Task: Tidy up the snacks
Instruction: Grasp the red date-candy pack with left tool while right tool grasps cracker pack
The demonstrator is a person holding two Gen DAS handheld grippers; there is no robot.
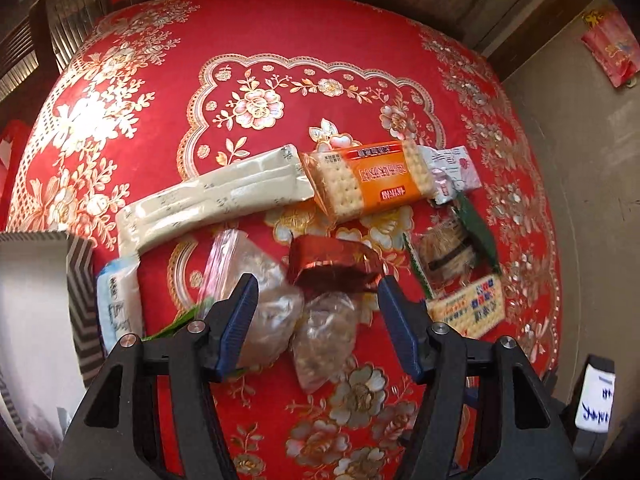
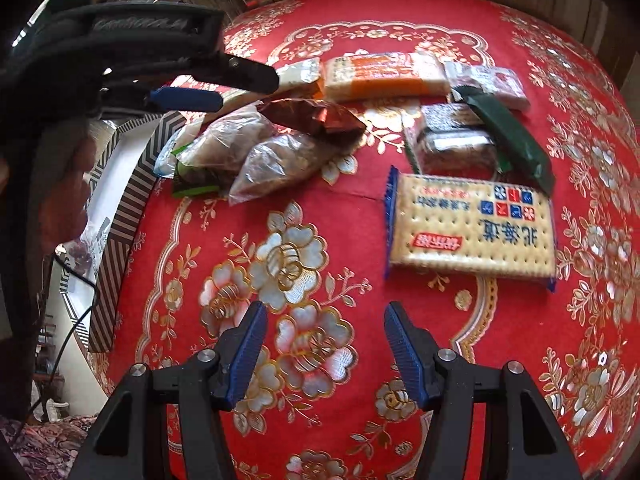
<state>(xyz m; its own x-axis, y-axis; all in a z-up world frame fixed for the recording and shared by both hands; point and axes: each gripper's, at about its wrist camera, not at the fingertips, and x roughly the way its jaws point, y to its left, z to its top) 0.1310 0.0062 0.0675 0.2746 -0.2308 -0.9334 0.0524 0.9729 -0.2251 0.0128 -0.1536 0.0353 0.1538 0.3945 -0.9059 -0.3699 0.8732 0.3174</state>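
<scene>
Both tongs gape, nothing between their fingers. We see the left gripper [image 1: 316, 284] low at frame centre in its own view, over a red foil packet [image 1: 332, 266] and two clear bags [image 1: 324, 336] of nuts. Long cream pack [image 1: 216, 196] lies left of centre, touching the orange cracker pack [image 1: 368, 178]. Striped box [image 1: 78, 284] stands at the left edge. From the right wrist view, the right gripper [image 2: 325, 311] hovers over bare red tablecloth [image 2: 320, 220]. Blue-edged cracker pack [image 2: 472, 226] sits right of centre, a green wrapper [image 2: 512, 140] above it. Snacks spread across the upper frame.
</scene>
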